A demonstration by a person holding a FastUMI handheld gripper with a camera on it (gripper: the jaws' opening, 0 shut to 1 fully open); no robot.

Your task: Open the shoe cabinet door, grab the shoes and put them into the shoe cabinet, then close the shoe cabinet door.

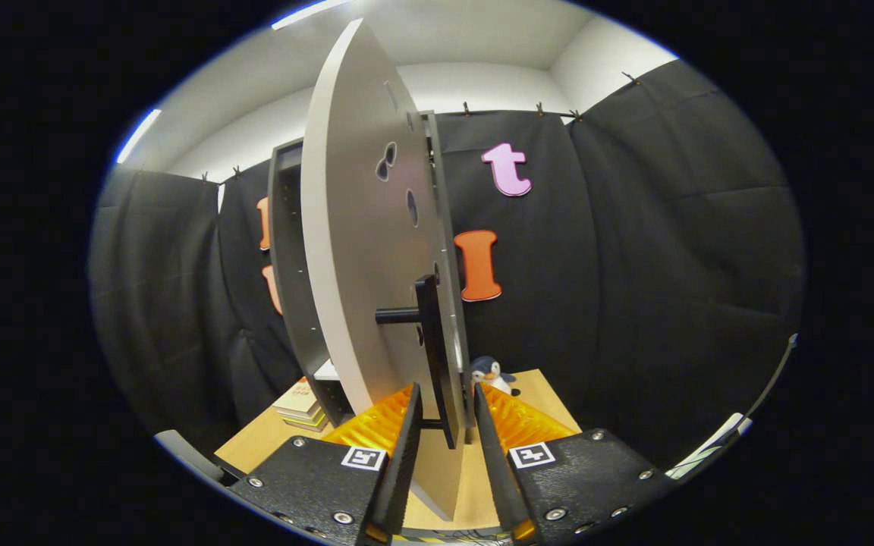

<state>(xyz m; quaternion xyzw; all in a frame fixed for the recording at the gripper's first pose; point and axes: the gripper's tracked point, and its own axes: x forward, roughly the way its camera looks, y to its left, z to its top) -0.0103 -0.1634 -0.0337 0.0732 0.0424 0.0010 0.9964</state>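
The shoe cabinet (285, 265) is a dark grey upright box on a wooden table. Its pale grey door (353, 250) stands swung out toward me, seen almost edge-on. A black bar handle (431, 334) sticks out of the door on two short posts. My gripper (446, 393) has one finger on each side of the handle's lower end. A narrow gap shows on both sides, so the fingers are slightly open around it and not pressing. A white shelf (327, 370) shows inside the cabinet, behind the door's edge.
A small penguin toy (490, 373) sits on the table (536, 394) just right of the door. A stack of books (302, 406) lies left of the cabinet's base. Black cloth walls close in behind and to both sides.
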